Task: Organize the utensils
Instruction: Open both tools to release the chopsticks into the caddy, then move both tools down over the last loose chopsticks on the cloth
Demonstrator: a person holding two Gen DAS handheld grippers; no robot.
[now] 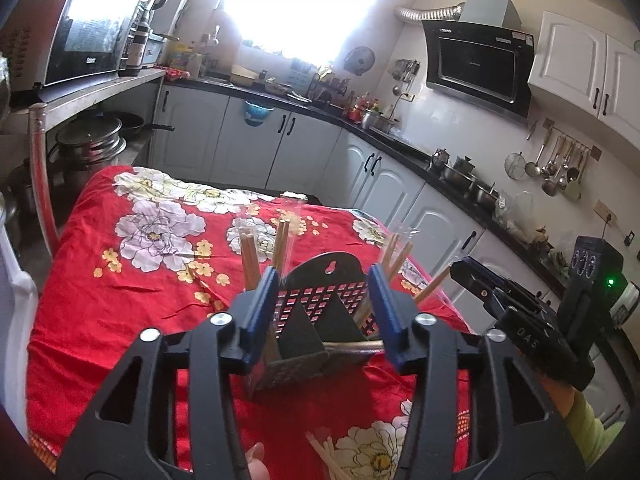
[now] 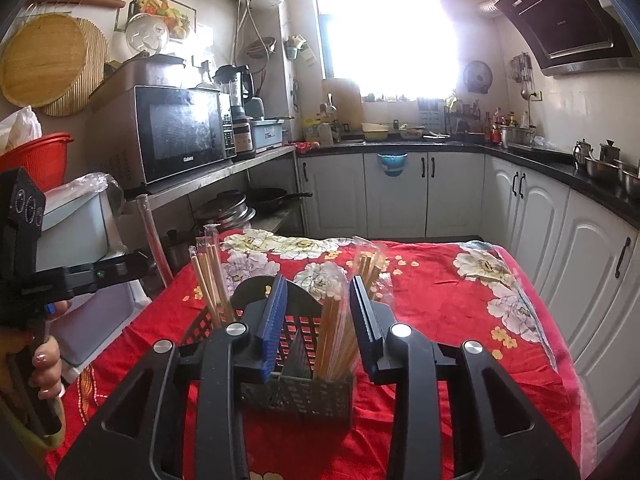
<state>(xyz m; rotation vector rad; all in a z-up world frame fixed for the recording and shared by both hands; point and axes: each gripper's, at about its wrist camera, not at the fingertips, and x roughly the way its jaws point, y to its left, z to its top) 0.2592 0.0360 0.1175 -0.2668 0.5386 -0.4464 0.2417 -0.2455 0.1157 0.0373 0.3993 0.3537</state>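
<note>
A black perforated utensil holder [image 2: 296,384] stands on a red floral tablecloth [image 1: 120,300], chopsticks [image 2: 334,332] upright in its compartments. The left gripper [image 1: 324,312] frames the holder with jaws partly open, pads clear of it. The right gripper [image 2: 320,320] brackets a chopstick bundle, jaws partly open, gripping nothing. More chopsticks lie loose on the cloth

room: you're in a small kitchen | light: window [image 2: 384,28] blown out white, strong backlight | units: white cabinets [image 2: 404,192] under a black counter [image 2: 532,158] wrapping the corner | wall: range hood [image 1: 476,66], ladles on a rail [image 1: 560,164] | left: microwave [image 2: 180,132] on steel shelf, pans below | worktop: red floral cloth [image 2: 440,292]
</note>
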